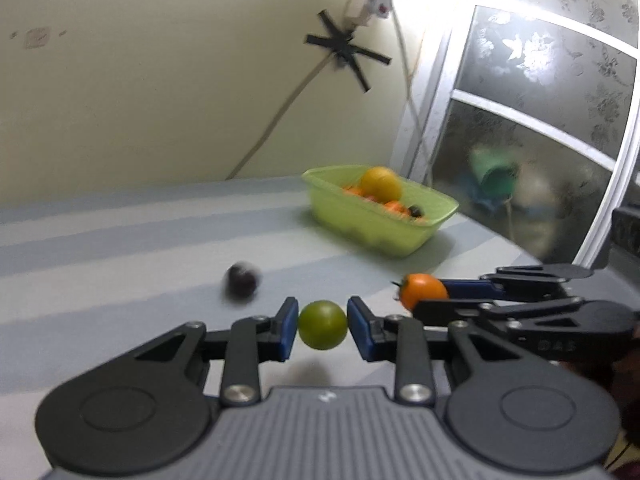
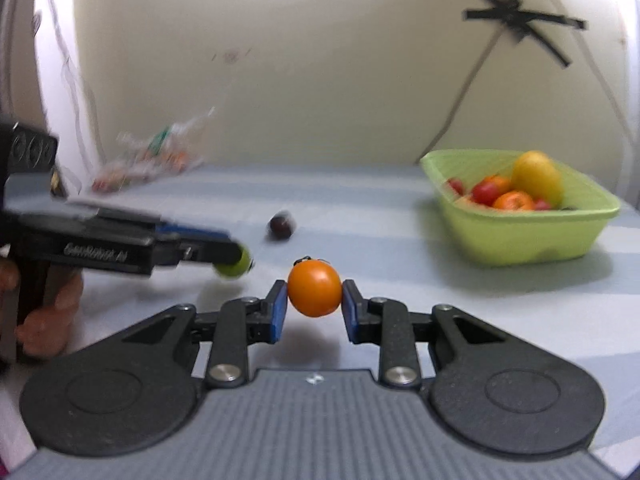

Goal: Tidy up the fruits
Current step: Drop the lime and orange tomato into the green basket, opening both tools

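A: How are the two grippers set?

B: The left gripper (image 1: 322, 330) is closed on a small round smooth green fruit (image 1: 322, 330), which is pinched between its blue pads (image 1: 289, 328) above the pale blue-grey striped tabletop (image 1: 120, 248). The right gripper (image 2: 314, 306) is clamped the same way on a glossy round orange fruit (image 2: 314, 288) with a dark stem on top.

A: Where is everything else found?

B: In the right wrist view, a light green rectangular plastic basket (image 2: 520, 236) is seen at about two o'clock from the orange fruit. It is filled with red and orange fruits and one larger yellow one (image 2: 538, 178). A small dark purple round fruit (image 2: 282, 225), blurred, is seen lying on the table at eleven o'clock, well apart from the basket. Crumpled clear plastic wrapping (image 2: 152, 156) is seen against the cream wall at ten o'clock.
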Tool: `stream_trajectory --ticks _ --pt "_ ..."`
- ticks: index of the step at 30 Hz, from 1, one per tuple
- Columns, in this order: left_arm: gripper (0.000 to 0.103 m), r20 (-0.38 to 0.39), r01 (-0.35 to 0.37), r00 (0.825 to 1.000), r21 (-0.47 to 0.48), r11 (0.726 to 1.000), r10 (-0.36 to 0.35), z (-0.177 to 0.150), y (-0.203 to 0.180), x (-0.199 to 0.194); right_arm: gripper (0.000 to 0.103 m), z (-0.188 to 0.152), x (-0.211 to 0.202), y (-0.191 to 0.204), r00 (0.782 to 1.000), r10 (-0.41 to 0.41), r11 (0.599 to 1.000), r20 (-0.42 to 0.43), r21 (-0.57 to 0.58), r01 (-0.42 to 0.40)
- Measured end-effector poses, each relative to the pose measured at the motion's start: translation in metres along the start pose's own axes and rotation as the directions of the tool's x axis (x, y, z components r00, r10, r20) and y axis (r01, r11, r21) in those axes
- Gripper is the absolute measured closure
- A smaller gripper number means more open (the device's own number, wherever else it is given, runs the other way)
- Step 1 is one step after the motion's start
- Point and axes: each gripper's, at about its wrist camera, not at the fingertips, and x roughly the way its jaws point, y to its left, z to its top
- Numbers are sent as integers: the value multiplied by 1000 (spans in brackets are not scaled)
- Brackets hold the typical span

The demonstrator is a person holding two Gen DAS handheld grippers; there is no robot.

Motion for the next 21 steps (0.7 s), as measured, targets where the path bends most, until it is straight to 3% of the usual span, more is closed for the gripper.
stream_trajectory --ticks 6,10,15,17,19,21 --pt "75 25 70 997 -27 997 -69 56 -35 47 71 14 -10 -40 985 -128 991 114 41 124" --pt "75 6 39 999 -85 996 -39 87 -48 100 71 25 -10 -73 959 -229 972 169 82 218" --pt "73 -44 -36 999 -171 985 29 109 -48 162 70 35 14 -109 933 -318 946 170 129 299" --pt "60 -62 -57 997 -205 977 45 113 -44 179 70 33 23 -119 926 -330 940 183 158 304" --pt "57 -58 -81 996 -224 971 69 114 -41 187 64 33 26 -128 934 -322 936 154 198 290" --pt "57 -46 -71 997 -242 968 62 114 -37 187 58 32 16 -135 927 -317 935 203 232 269"
